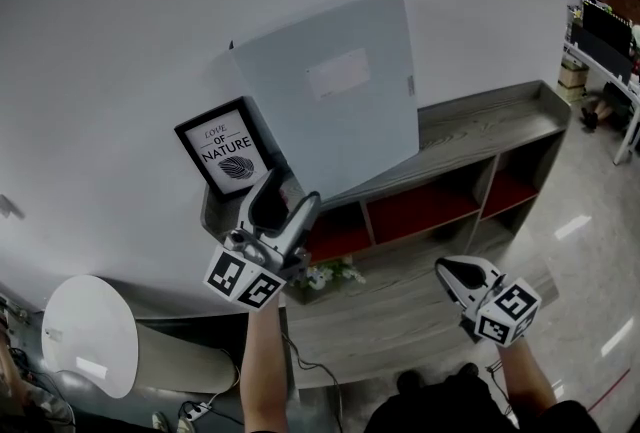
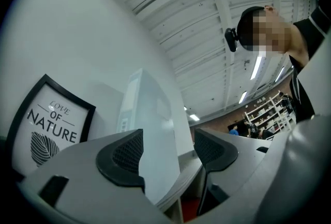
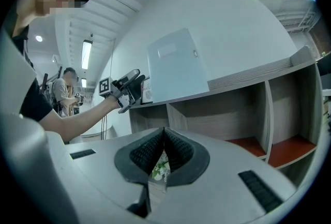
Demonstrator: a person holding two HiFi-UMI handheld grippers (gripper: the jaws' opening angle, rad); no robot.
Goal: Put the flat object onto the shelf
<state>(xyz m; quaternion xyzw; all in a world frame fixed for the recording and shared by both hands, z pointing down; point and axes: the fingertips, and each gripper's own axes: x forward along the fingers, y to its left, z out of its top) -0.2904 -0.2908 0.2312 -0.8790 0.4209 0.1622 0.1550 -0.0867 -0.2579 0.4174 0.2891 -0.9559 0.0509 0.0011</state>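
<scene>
Folder (image 1: 330, 91) on the shelf (image 1: 490, 126) top, left gripper (image 1: 292, 193) released.
Head view: the folder stands against the wall just beyond the left gripper's tips, with a frame (image 1: 225, 153) to that gripper's left. Left gripper view: jaws apart, the folder's edge showing ahead between them, not clamped. Right gripper view: right gripper (image 3: 164, 137) clenched on nothing, the folder well ahead and above.

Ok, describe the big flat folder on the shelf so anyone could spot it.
Find the long wooden shelf unit against the white wall. On its top, near the left end, stands the folder: pale grey-blue, far larger than the black-framed leaf print beside it.
</scene>
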